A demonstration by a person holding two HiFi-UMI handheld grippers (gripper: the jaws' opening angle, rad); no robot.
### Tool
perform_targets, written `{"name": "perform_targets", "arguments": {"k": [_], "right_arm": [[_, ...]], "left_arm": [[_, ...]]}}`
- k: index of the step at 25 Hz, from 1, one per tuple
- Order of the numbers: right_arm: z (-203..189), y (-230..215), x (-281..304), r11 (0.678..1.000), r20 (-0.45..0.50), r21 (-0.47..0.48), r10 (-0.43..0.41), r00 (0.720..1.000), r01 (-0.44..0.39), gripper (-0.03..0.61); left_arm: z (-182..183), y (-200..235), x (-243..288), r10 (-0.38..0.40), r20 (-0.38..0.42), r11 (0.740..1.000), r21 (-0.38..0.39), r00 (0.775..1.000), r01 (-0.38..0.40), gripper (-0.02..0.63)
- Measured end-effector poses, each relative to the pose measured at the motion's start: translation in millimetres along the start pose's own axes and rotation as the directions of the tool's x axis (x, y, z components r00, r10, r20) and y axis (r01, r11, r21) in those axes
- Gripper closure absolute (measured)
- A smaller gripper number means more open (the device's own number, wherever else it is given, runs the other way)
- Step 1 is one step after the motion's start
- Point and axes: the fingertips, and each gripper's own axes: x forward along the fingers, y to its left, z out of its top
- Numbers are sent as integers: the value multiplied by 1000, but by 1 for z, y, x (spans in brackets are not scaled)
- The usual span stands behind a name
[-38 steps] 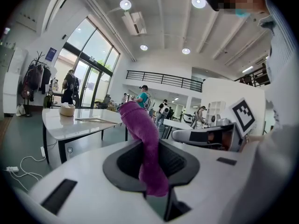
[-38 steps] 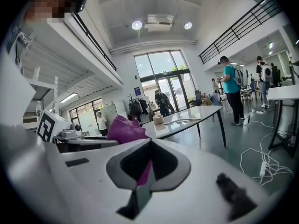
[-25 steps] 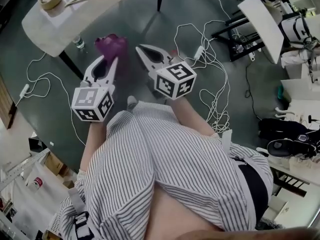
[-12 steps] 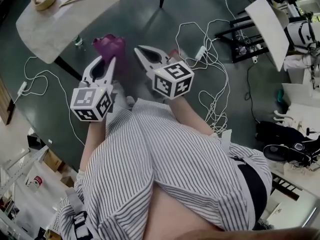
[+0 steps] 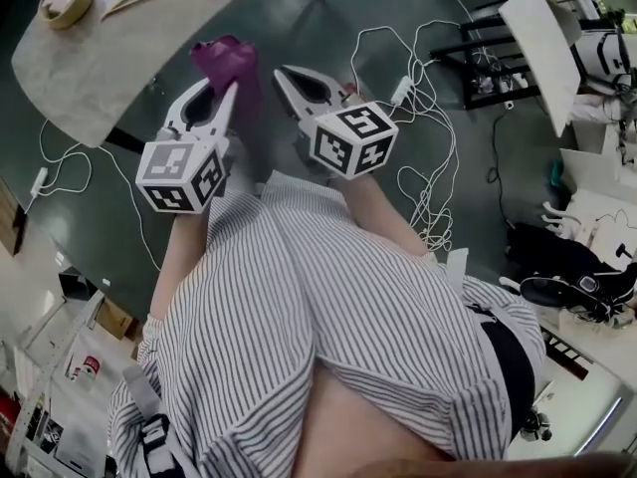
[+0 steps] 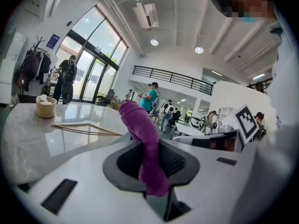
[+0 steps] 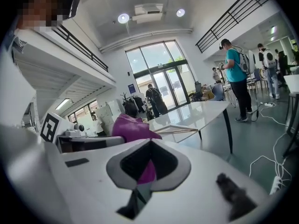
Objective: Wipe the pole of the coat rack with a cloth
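As its own view shows, L gripper (image 6: pixel 147 146) fingers clamp cloth (image 6: pixel 139 125) | R gripper (image 7: pixel 149 143) fingers closed, empty

Shirt (image 5: pixel 299 307): I saw loose white cloth with thin dark stripes, its sleeves ending well short of the wrists.
Waist (image 5: pixel 508 366): a black band showed below the shirt's hem, at the right.
Left gripper (image 5: pixel 221 90): I noted a white tapering shell with a dark oval recess and dark grey ribbed lining inside.
Right gripper (image 5: pixel 284 72): it had the same white shell and dark recess.
Marker cubes: the left cube (image 5: pixel 179 175) and right cube (image 5: pixel 353 139) were white, printed with black square patterns.
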Motion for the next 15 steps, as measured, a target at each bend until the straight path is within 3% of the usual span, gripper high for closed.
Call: {"name": "perform_targets", "arguments": {"k": [9, 15], "right_arm": [[73, -19, 112, 999, 43, -40, -6, 999, 8, 563], [100, -37, 173, 998, 46, -42, -43, 998, 44, 563]], "left_arm": [[75, 91, 63, -57, 9, 998, 27, 998, 56, 529], [104, 146, 100, -92, -8, 995, 35, 996, 92, 529]]}}
